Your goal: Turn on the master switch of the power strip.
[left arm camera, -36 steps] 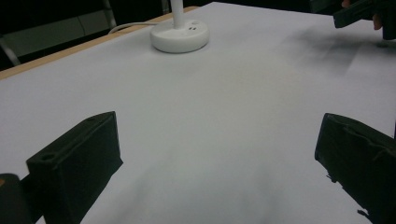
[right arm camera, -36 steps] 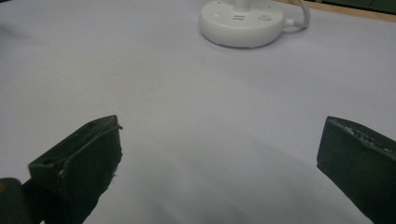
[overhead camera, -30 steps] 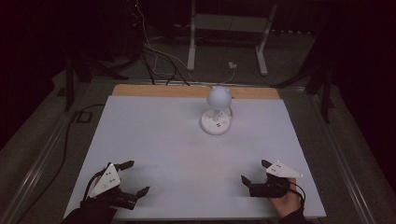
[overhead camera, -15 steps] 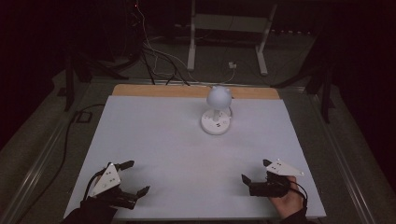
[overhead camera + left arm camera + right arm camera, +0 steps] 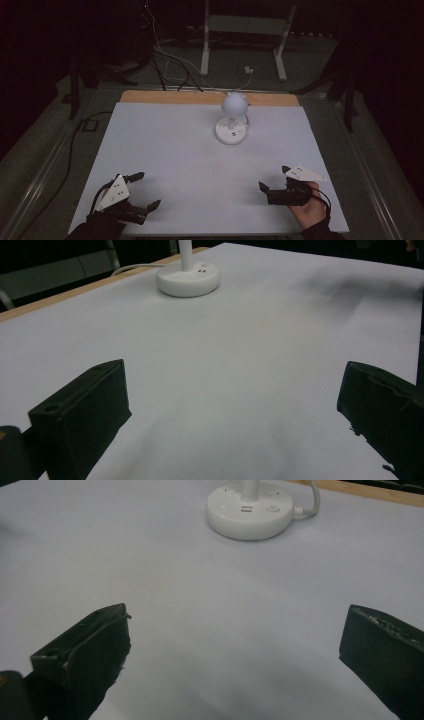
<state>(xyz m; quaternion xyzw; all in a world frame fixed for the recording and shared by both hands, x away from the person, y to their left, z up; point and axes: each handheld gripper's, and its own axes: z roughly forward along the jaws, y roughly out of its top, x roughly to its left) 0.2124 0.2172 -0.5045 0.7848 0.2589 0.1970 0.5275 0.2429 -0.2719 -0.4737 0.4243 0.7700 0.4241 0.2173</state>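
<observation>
A white desk lamp with a globe head (image 5: 234, 102) stands on a round base (image 5: 231, 133) at the back middle of the white table (image 5: 170, 150). My left gripper (image 5: 146, 190) rests near the front left corner, open, with nothing between its jaws. Open and empty too, my right gripper (image 5: 273, 177) sits near the front right, held by a hand (image 5: 310, 212). In the left gripper view my left gripper (image 5: 235, 410) frames bare table, with the lamp base (image 5: 188, 277) far ahead. In the right gripper view my right gripper (image 5: 235, 645) points toward the lamp base (image 5: 249, 515), whose front shows sockets.
A wooden strip (image 5: 170, 97) runs along the table's back edge. The lamp's white cord (image 5: 312, 500) leaves toward the back. Behind the table the dark floor holds cables (image 5: 170, 60) and the legs of a metal stand (image 5: 242, 45).
</observation>
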